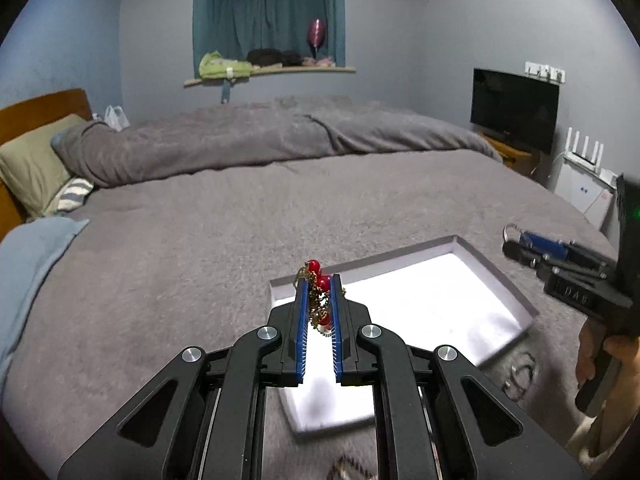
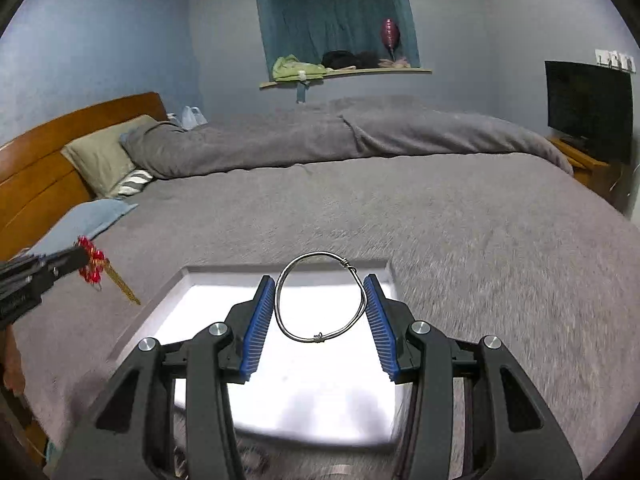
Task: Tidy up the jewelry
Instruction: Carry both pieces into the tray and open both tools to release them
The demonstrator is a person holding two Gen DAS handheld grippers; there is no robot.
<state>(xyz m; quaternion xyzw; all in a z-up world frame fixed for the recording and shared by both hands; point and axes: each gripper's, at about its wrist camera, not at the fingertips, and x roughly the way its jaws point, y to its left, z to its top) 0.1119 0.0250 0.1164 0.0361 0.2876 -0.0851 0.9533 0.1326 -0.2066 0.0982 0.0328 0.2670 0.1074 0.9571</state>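
A shallow white-lined tray [image 1: 496,276] [image 2: 152,316] lies on the grey bedspread. My left gripper [image 1: 320,284] is shut on a gold chain with red beads [image 1: 318,280], held above the tray's near left corner; the right wrist view shows the chain [image 2: 94,266] dangling at the left. My right gripper [image 2: 320,280] is shut on a thin silver wire bangle [image 2: 320,300], its pads pressing the ring's two sides above the tray. From the left wrist view the right gripper [image 1: 516,240] shows at the right, with a hand on its handle.
More jewelry lies on the bedspread near the tray: a silver ring piece [image 1: 520,376] at its right and a beaded piece [image 1: 352,470] in front. A folded grey duvet [image 1: 280,136], pillows [image 1: 32,160] and a wooden headboard [image 2: 48,168] lie beyond. A TV [image 1: 514,108] stands at the right.
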